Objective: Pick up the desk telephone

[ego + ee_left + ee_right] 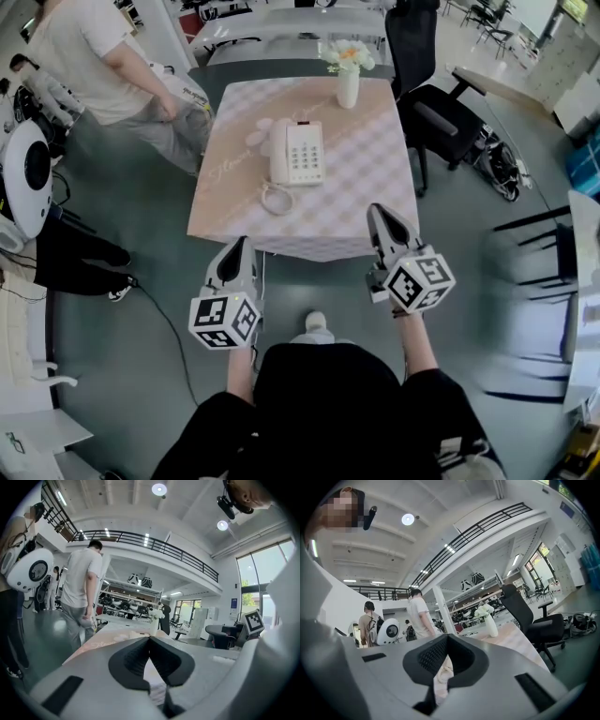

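Observation:
A cream desk telephone lies on the small table with a pink checked cloth, its handset on the left and its coiled cord trailing toward the near edge. My left gripper hovers just short of the table's near edge, shut and empty. My right gripper is at the table's near right corner, also shut with nothing held. In the left gripper view the jaws meet tip to tip. The right gripper view shows the closed jaws with the cord visible beyond them.
A white vase of flowers stands at the table's far edge. A black office chair sits to the table's right. A person in a light shirt stands at the far left. A white round robot is at the left edge.

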Demonstrator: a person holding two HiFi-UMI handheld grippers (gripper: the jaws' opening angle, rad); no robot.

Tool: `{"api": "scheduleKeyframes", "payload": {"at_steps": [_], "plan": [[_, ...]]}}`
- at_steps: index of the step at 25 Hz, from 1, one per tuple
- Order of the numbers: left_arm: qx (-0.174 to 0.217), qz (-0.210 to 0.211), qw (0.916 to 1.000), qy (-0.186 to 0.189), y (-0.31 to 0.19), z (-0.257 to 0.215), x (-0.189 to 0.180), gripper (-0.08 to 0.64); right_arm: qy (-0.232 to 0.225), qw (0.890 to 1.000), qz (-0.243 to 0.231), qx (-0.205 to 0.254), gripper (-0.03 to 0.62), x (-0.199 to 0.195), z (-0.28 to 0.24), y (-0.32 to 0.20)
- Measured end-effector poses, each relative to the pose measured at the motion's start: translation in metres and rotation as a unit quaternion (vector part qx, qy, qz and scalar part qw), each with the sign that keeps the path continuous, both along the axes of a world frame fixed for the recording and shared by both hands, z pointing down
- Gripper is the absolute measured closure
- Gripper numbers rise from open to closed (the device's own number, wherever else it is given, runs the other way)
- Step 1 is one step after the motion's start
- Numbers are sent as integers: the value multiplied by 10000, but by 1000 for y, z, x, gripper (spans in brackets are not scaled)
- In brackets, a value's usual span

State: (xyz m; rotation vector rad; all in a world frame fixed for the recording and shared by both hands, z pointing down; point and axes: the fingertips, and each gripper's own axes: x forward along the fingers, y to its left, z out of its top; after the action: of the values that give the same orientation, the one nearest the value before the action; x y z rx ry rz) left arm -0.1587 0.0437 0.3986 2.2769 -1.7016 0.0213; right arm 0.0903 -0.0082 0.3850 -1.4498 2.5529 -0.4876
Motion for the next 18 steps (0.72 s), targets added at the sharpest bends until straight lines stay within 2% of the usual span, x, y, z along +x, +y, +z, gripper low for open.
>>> {"api": "scheduleKeyframes", "payload": {"at_steps": [8,18], "plan": [[-164,193,9997,13,-46,14,-2,560,5,9997,70,-217,600,-8,17,-37],[-494,173,9985,141,-88,32,-7,561,-5,9987,-60,-503,600,-21,33,-86]]}}
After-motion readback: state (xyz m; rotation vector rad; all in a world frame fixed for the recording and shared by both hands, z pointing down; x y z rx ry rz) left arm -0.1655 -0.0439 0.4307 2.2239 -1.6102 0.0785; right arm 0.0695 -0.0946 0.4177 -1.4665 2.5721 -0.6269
